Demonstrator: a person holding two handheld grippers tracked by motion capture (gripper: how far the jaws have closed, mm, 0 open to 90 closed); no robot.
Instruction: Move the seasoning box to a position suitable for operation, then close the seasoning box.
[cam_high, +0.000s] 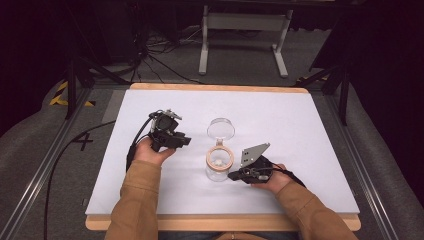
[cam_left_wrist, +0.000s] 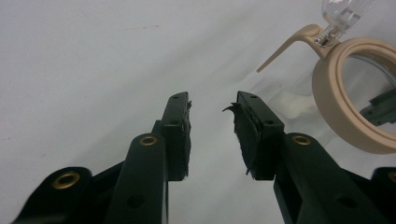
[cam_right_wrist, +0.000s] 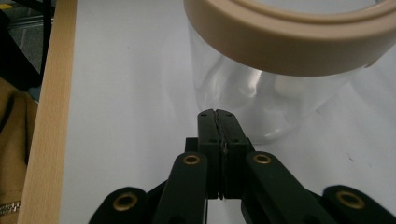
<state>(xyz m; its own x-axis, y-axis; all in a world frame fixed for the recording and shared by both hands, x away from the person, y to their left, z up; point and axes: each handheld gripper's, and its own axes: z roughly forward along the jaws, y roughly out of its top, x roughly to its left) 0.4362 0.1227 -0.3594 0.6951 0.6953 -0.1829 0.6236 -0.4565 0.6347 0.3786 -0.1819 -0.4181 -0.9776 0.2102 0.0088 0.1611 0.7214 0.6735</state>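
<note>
1. White table top (cam_high: 300, 130), wooden rim, grey floor with cables behind.
2. Clear jar (cam_high: 219, 167), beige collar, lid flipped back, stands mid-table.
3. Left gripper (cam_left_wrist: 212, 109) gapes, holding nothing.
4. Right gripper (cam_right_wrist: 217, 114) pressed closed, empty, just beside the jar.

A white tabletop (cam_high: 300, 120) with a pale wooden rim carries one thing. A clear jar (cam_high: 219, 167) with a tan collar stands near its middle, closer to the near edge, its hinged lid open.
</note>
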